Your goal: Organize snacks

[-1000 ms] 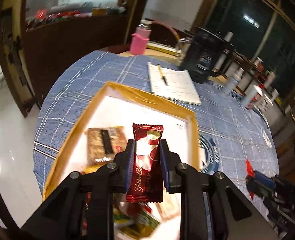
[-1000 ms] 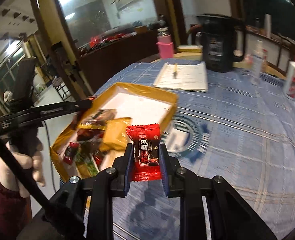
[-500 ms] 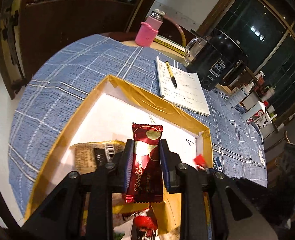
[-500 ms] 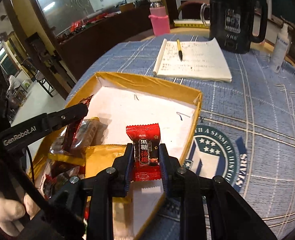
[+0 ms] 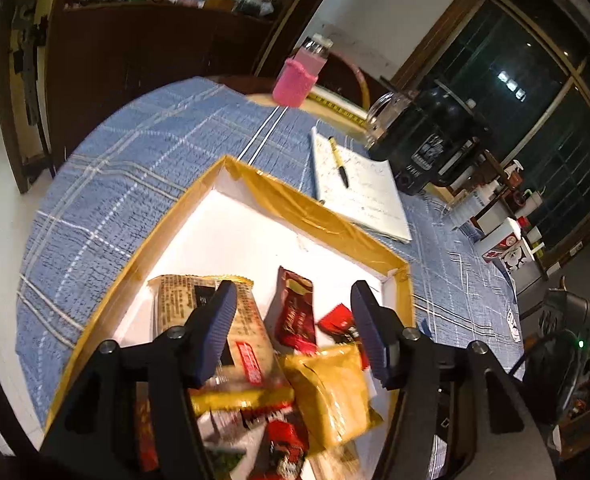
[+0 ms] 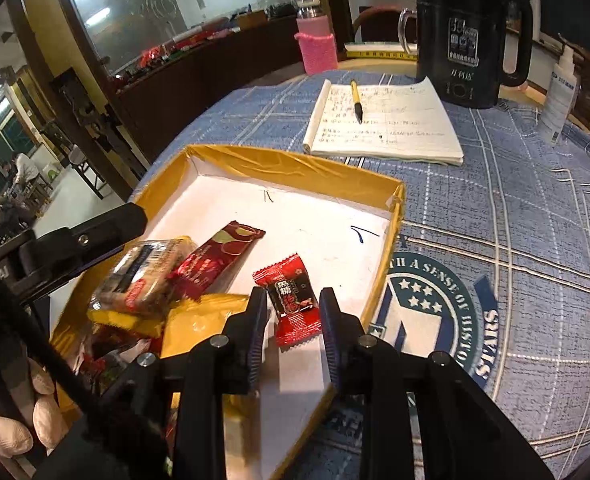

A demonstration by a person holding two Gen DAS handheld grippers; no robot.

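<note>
Left gripper (image 5: 295, 328) opening wide above lower centre of frame, nothing pinched; dark red bar wrapper (image 5: 295, 312) lying loose in yellow-rimmed tray (image 5: 323, 208), between the pads' line of sight. Right gripper (image 6: 291, 320) opening narrowly, small red candy (image 6: 293, 300) between its pads at lower centre, over tray floor; whether pressed, could not tell

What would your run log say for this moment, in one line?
left gripper: opening, dark red snack bar dropped in tray | right gripper: opening around red candy
</note>
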